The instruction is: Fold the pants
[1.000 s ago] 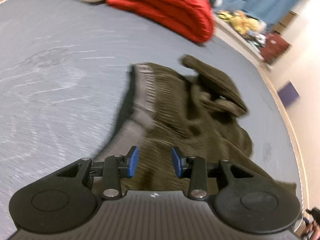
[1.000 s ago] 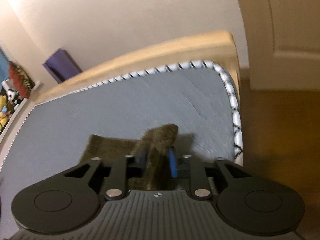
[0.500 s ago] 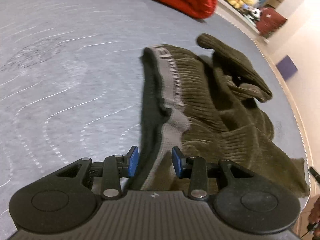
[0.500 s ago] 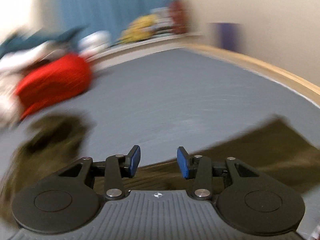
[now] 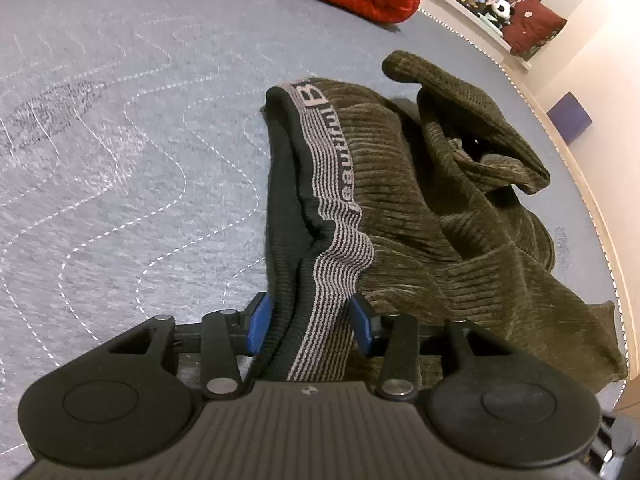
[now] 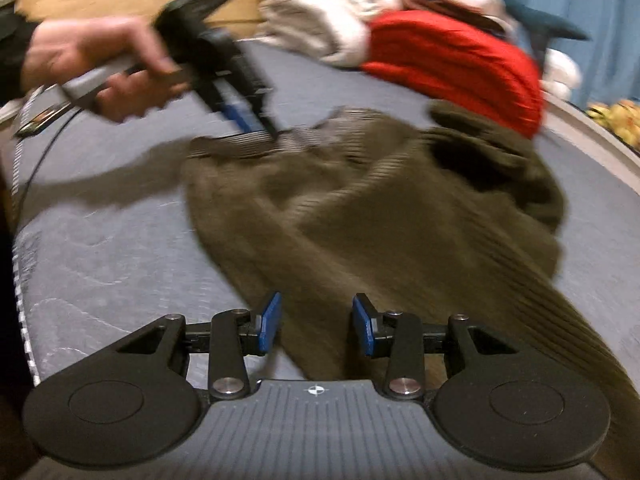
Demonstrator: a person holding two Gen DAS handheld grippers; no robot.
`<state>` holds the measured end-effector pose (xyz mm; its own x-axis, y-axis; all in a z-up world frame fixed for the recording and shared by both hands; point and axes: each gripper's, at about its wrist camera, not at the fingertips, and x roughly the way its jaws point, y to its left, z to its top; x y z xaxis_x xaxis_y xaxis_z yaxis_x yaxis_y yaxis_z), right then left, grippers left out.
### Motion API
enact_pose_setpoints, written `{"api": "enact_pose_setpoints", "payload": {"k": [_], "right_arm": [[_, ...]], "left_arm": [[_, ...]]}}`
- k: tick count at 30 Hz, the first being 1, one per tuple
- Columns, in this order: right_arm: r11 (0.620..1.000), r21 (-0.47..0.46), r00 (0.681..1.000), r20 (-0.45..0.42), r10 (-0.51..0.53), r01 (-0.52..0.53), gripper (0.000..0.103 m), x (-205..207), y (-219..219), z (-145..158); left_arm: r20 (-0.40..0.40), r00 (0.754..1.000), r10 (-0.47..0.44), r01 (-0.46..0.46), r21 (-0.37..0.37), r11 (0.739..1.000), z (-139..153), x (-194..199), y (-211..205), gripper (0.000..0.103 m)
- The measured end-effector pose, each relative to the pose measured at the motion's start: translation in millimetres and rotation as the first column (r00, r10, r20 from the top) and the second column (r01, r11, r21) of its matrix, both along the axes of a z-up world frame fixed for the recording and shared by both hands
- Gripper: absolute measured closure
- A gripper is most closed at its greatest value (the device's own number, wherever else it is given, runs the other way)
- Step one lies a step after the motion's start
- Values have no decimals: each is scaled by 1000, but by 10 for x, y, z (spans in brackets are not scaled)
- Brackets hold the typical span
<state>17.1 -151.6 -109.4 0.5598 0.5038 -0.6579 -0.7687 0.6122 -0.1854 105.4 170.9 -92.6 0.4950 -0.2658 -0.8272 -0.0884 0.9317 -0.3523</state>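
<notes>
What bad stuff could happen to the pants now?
The left gripper is open around the waistband but hasn't pinched it, so the band might slip out when lifted. The pants lie bunched, with one leg flopped over, so a fold now could trap wrinkles. The right gripper is open over a blurry pant leg and could grab the wrong layer.

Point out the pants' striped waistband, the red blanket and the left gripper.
striped waistband (image 5: 334, 204), left wrist view, on the grey band's middle stretch.
red blanket (image 6: 452, 60), right wrist view, on its top surface.
left gripper (image 5: 310, 322), left wrist view, between its blue fingertips.
</notes>
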Motion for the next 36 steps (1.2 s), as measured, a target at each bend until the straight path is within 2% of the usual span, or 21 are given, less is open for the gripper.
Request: {"api": "enact_pose_setpoints", "payload": {"k": [3, 7, 10, 13, 16, 18, 19, 20, 22, 23, 24, 26, 32, 36], "right_arm": [[998, -19, 999, 4, 52, -52, 60, -31, 185, -11], [994, -65, 996, 28, 88, -86, 52, -34, 436, 0], [992, -69, 995, 12, 103, -102, 45, -5, 539, -4], [987, -101, 992, 4, 128, -126, 39, -25, 626, -41], [982, -118, 989, -3, 147, -146, 39, -20, 685, -78], [985, -103, 990, -23, 136, -138, 45, 18, 678, -49], [987, -93, 991, -36, 126, -129, 53, 50, 666, -28], [989, -83, 992, -48, 120, -124, 56, 84, 655, -12], [989, -67, 990, -65, 124, -128, 68, 98, 624, 10], [989, -60, 989, -69, 130, -134, 71, 76, 600, 39], [988, -57, 988, -72, 136, -140, 73, 46, 584, 67], [986, -56, 985, -69, 156, -160, 75, -3, 575, 113], [978, -24, 975, -83, 204, -207, 79, -165, 504, 356], [954, 23, 945, -130, 300, -300, 81, -326, 517, 492]], "left_arm": [[-10, 1000, 0, -1, -8, 1000, -65, 38, -14, 47], [5, 1000, -1, 1, -8, 1000, -119, 98, -57, 43], [22, 1000, 6, -6, -23, 1000, -148, 146, -68, 40], [45, 999, -10, 10, -4, 1000, -159, 193, -147, 36], [64, 997, -36, 33, 46, 998, -167, 222, -259, 33], [77, 995, -66, 58, 104, 993, -167, 207, -339, 36], [81, 994, -80, 68, 136, 988, -164, 194, -367, 44], [86, 992, -92, 77, 160, 984, -155, 174, -377, 54], [92, 991, -97, 83, 146, 986, -130, 130, -323, 70], [97, 991, -92, 79, 129, 988, -103, 95, -276, 78], [103, 991, -89, 77, 115, 990, -71, 57, -233, 81], [123, 988, -94, 79, 116, 990, 7, -48, -179, 84], [169, 981, -95, 79, 97, 992, 267, -451, 11, 87], [160, 985, -69, 57, 78, 995, 406, -736, 209, 87]]}}
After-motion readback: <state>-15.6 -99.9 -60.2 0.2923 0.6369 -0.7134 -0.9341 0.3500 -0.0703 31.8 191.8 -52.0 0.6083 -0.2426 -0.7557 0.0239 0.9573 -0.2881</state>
